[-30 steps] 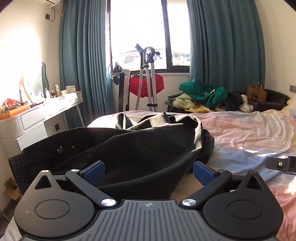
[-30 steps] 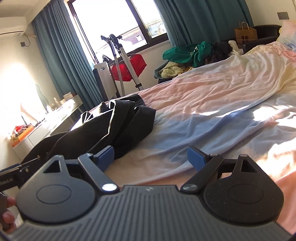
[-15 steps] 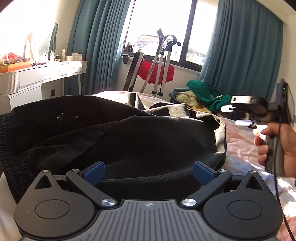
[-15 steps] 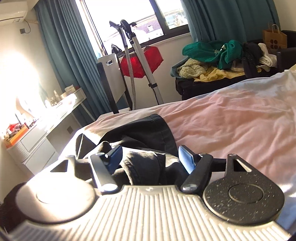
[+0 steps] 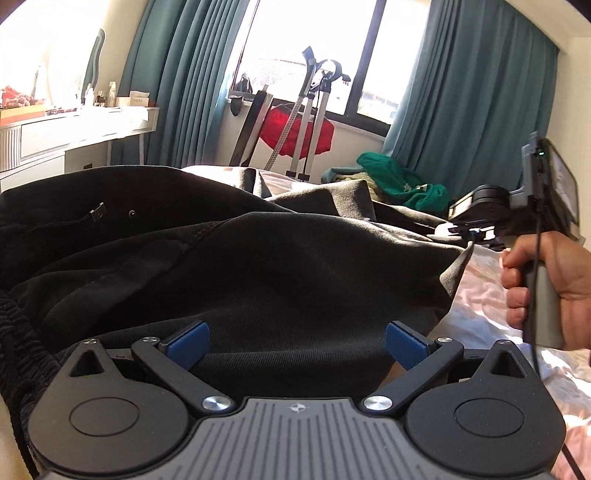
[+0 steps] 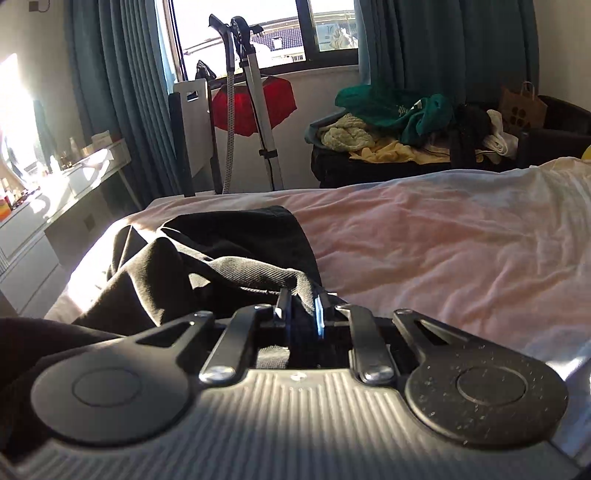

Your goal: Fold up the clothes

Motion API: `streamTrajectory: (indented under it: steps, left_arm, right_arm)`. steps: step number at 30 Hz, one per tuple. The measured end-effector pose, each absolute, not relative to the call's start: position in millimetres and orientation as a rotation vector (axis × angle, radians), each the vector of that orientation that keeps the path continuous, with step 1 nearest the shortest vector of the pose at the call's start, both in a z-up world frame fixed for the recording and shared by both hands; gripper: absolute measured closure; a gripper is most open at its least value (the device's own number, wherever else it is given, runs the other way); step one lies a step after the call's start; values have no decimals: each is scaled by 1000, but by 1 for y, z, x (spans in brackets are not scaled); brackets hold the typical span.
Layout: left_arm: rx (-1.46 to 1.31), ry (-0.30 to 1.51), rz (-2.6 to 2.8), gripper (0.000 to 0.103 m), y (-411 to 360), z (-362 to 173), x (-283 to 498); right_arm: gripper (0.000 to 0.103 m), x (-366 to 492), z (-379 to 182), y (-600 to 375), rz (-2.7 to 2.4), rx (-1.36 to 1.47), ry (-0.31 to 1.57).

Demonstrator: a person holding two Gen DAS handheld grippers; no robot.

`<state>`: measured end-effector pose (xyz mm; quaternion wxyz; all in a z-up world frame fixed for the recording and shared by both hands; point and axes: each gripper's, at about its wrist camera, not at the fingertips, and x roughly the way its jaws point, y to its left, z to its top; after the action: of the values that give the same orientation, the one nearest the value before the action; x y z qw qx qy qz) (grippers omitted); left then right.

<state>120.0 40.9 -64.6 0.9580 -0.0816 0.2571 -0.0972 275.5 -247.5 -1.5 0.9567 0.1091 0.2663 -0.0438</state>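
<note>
The garment (image 5: 258, 266) lies on the bed (image 6: 443, 236), directly ahead of the left gripper (image 5: 297, 338) and spreading to its left. To that gripper's right, a hand (image 5: 550, 280) holds the right gripper (image 6: 301, 314), whose jaws are closing with a fold of the garment between them. Beyond the right gripper the bed stretches ahead and to the right. Behind the bed stands a stand (image 6: 251, 103) by the window (image 6: 266, 29); a heap of clothes (image 6: 391, 114) lies right of it. A surface (image 6: 62, 177) sits far left.
</note>
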Motion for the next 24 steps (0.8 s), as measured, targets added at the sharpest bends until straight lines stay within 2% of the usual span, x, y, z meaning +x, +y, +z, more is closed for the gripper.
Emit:
streamTrajectory:
  steps: [6, 13, 24]
  left_arm:
    - [-149, 455, -197, 1, 39, -51, 101]
    - [-193, 449, -240, 1, 35, -42, 77]
    - [-100, 385, -323, 1, -1, -43, 51]
  right_arm:
    - [90, 158, 21, -257, -12, 264, 487]
    - [89, 64, -28, -240, 127, 375, 595]
    - [86, 48, -79, -246, 149, 513, 732]
